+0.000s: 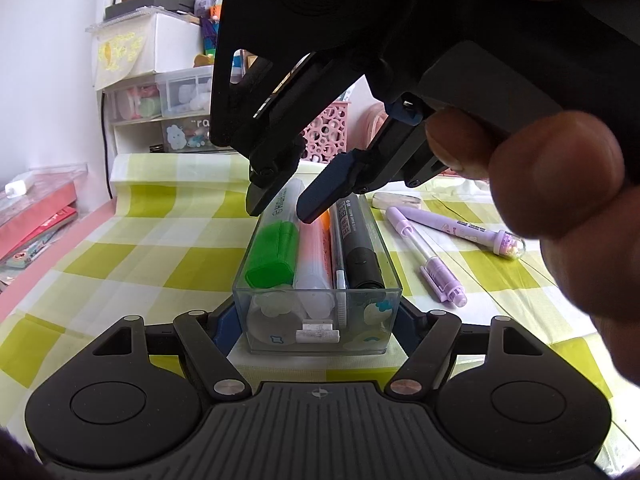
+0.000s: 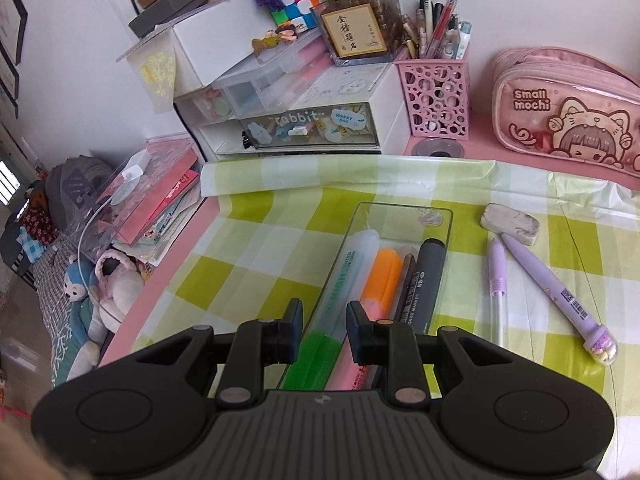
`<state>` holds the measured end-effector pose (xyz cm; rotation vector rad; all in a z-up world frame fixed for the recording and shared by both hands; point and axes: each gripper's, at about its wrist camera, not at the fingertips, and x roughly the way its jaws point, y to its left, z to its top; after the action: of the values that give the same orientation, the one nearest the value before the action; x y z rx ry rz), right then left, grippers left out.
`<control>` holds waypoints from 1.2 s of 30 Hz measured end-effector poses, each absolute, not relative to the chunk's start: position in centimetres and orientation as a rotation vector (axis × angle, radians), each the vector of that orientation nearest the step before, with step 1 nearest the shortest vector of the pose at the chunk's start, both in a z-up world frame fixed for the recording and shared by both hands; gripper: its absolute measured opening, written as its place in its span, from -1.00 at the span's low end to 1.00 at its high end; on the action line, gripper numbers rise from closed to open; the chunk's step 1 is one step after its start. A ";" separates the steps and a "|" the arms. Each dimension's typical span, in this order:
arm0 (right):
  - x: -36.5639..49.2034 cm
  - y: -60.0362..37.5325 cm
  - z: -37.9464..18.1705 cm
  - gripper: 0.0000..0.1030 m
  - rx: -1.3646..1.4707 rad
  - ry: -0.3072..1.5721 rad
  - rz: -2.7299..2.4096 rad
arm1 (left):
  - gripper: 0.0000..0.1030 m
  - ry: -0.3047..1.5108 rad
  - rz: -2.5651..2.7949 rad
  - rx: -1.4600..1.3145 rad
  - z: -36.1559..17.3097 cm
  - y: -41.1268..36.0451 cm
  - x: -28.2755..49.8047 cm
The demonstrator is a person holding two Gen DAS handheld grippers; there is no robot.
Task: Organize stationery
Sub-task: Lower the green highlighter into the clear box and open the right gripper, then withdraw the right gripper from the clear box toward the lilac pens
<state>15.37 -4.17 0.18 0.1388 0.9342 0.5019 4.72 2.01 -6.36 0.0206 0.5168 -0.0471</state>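
A clear plastic tray lies on the checked cloth. It holds a green-capped highlighter, an orange one, a thin pen and a black board marker. My left gripper is shut on the tray's near end. My right gripper is open, its fingers straddling the green highlighter's body above the tray without closing on it. Two purple pens and a white eraser lie on the cloth right of the tray.
At the back stand a white drawer unit, a pink pen holder and a pink pencil case. Books and a clear box lie at the left. The pink desk edge drops off to the left.
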 end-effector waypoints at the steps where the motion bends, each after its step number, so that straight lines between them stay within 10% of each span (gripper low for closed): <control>1: 15.2 -4.0 0.2 -0.62 0.121 0.926 0.504 | 0.41 0.517 -0.047 0.020 -6.4 2.0 4.7; 36: 15.9 -16.4 -1.9 -0.63 0.039 0.818 0.246 | 0.40 0.514 -0.048 0.022 -6.3 2.2 4.8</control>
<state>15.90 -16.44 -1.93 0.0389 0.8179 0.2463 4.77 2.20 -6.30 0.0219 0.5145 -0.0479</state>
